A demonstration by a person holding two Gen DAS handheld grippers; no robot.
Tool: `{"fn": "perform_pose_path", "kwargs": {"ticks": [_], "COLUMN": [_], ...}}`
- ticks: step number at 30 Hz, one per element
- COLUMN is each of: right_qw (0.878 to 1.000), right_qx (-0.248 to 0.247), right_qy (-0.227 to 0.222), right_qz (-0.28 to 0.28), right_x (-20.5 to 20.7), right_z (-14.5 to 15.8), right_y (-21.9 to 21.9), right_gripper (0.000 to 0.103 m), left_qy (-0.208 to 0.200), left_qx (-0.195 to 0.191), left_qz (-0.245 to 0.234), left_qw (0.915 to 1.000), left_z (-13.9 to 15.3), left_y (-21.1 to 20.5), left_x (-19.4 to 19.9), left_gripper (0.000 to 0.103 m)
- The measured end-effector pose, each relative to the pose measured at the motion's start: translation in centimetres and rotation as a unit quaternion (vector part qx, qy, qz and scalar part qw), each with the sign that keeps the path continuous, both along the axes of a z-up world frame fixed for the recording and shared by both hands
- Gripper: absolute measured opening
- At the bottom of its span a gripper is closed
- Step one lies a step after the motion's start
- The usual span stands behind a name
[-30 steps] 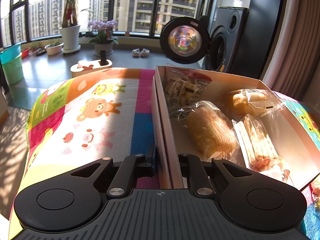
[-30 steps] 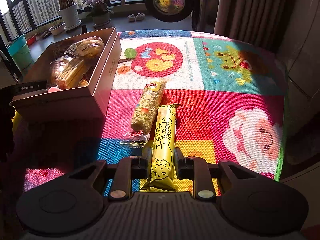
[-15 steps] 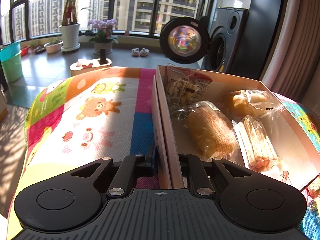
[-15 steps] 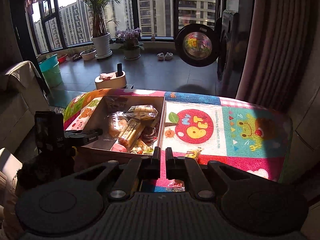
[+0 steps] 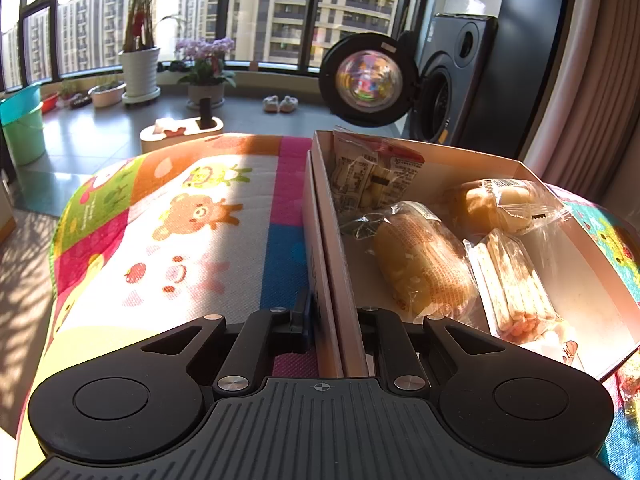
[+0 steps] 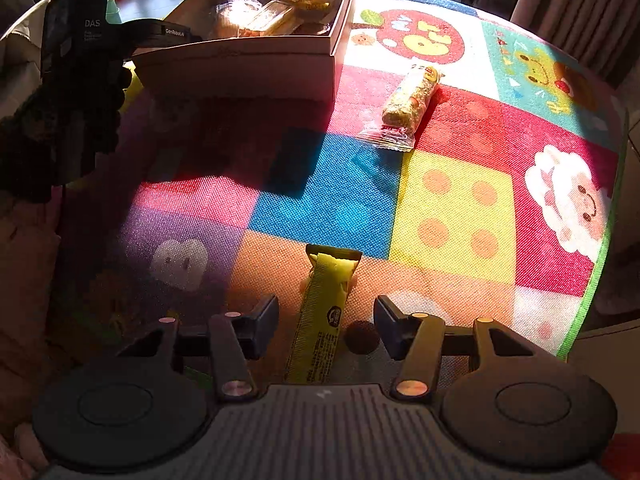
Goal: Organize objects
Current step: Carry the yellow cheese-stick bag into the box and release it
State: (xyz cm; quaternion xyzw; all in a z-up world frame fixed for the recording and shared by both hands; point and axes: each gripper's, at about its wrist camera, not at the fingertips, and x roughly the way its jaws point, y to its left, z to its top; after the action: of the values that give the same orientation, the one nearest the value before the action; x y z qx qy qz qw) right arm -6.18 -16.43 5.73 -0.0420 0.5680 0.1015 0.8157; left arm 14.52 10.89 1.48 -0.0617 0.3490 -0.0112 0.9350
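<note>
Yellow bar (image 6: 320, 324): glossy foil wrapper, crimped end, long axis running bottom-to-top of frame, lower centre, lying on woven patchwork mat (image 6: 452, 200); near end cut off by tool body. Right tongs (image 6: 326, 326) spread wide either side of bar, not touching. Granola bar (image 6: 408, 104) in clear wrap, upper right, tilted. Cardboard box (image 5: 332, 264), side wall clamped between left tongs (image 5: 332, 320); bagged breads (image 5: 424, 264) inside, labels illegible.
</note>
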Motion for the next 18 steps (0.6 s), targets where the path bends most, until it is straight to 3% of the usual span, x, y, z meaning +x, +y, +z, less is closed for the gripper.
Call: {"fn": "perform_pose_path", "kwargs": {"ticks": [2,6,10,15,18], "right_qw": [1.0,0.999,0.995,0.974,0.963], "right_qx": [0.004,-0.012,0.011,0.033,0.043], "right_qy": [0.006,-0.021,-0.094,-0.22,-0.261], "right_qz": [0.01,0.035,0.029,0.048,0.059], "right_x": [-0.2,-0.3,0.9,3.5,6.0], "right_z": [-0.6,0.7,5.8,13.1,15.3], "right_y": [0.5,1.5,1.6,3.7,5.4], "right_gripper": [0.024,0.022,0.021,0.021,0.021], "left_qy": [0.0,0.0,0.0,0.0,0.0], "left_qx": [0.0,0.0,0.0,0.0,-0.001], "left_qz": [0.0,0.0,0.0,0.0,0.0], "left_qw": [1.0,1.0,1.0,1.0,1.0], "left_z": [0.0,0.0,0.0,0.0,0.0], "left_y": [0.0,0.0,0.0,0.0,0.0], "left_x": [0.0,0.0,0.0,0.0,0.0], "left_gripper": [0.014,0.014,0.014,0.014,0.014]}}
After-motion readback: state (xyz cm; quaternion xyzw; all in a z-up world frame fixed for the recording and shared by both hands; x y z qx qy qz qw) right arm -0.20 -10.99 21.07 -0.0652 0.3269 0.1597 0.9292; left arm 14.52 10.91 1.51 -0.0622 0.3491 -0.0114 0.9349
